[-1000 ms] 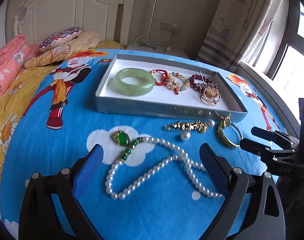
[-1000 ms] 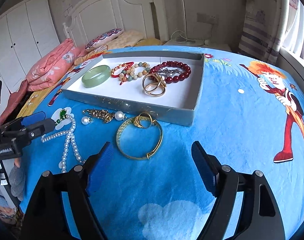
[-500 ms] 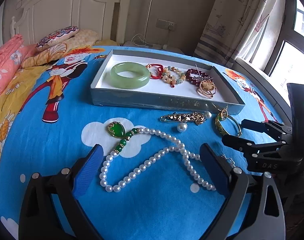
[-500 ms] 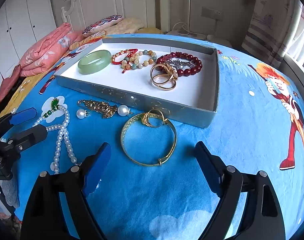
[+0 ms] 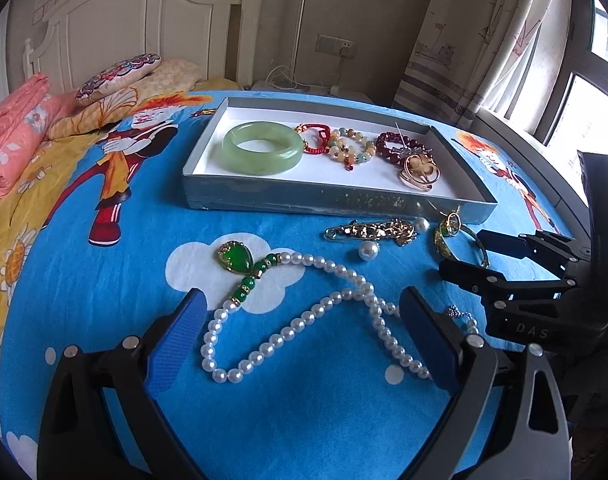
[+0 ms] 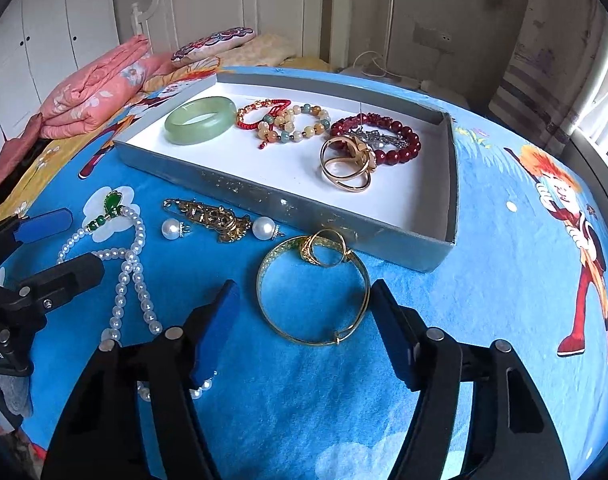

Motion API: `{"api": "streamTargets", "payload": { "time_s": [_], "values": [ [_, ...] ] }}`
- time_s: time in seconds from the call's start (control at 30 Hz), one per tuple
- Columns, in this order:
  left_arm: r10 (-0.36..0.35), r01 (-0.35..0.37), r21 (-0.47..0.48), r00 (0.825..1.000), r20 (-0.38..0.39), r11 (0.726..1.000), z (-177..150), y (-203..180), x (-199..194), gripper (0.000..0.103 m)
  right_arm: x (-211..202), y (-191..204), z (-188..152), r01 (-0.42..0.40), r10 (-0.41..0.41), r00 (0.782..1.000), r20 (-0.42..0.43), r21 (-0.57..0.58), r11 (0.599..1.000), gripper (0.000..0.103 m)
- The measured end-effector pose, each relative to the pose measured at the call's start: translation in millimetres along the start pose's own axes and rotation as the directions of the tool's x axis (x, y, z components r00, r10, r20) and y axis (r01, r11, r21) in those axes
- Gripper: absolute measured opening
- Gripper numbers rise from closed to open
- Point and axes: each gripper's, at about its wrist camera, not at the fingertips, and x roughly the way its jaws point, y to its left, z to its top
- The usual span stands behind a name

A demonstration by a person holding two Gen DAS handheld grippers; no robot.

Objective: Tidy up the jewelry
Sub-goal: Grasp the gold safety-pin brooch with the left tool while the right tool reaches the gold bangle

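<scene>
Your right gripper [image 6: 304, 312] has its jaws spread wide on either side of the gold bangle [image 6: 314, 292], which lies flat on the blue sheet [image 6: 484, 280] just in front of the tray [image 6: 288, 208]; the pads look level with the near half of the hoop, though whether they touch the sheet is hard to tell. A gold ring [image 6: 324, 252] rests on the bangle's far edge, close against the tray wall, so closing there may drag the ring along or flick it off; expect the thin hoop to slide on cloth rather than lift cleanly unless you pinch across its rim. Your left gripper [image 5: 304, 336] is also open and empty, straddling the pearl necklace [image 5: 304, 320] with its green pendant [image 5: 236, 258] lying on a white cloud print. That framing suggests each hand is lined up on its own piece, so both can go to the tray in turn. Between the two, a gold brooch [image 6: 212, 218] and two loose pearls [image 6: 172, 229] wait beside the tray's near wall. Inside the tray, the jade bangle [image 6: 200, 120], bead bracelets [image 6: 288, 122] and gold hoops [image 6: 346, 164] sit in a row from left to right, leaving bare white floor at the near right, a sensible place for the bangle.
</scene>
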Motion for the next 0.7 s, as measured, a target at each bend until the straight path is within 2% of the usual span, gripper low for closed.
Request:
{"api": "streamTargets", "payload": {
  "time_s": [0.23,0.43,0.53,0.7],
  "values": [
    [-0.001,0.001,0.001,1.0,-0.001,1.0,0,0,0,0.096,-6,3,-2,0.016,-0.016,1.0,0.023,0.001,1.0,0.056],
    [-0.001,0.001,0.002,1.0,-0.002,1.0,-1,0,1,0.096,-36,5,-19,-0.037,0.032,0.992,0.122,0.038,0.999,0.056],
    [0.0,0.0,0.002,1.0,-0.003,1.0,-1,0,1,0.096,-45,0,-27,-0.053,0.045,0.99,0.133,0.058,0.997,0.056],
    [0.006,-0.006,0.006,1.0,-0.008,1.0,-1,-1,1,0.096,-53,-17,-36,-0.026,0.011,0.99,0.14,0.099,0.995,0.056]
  ]
}}
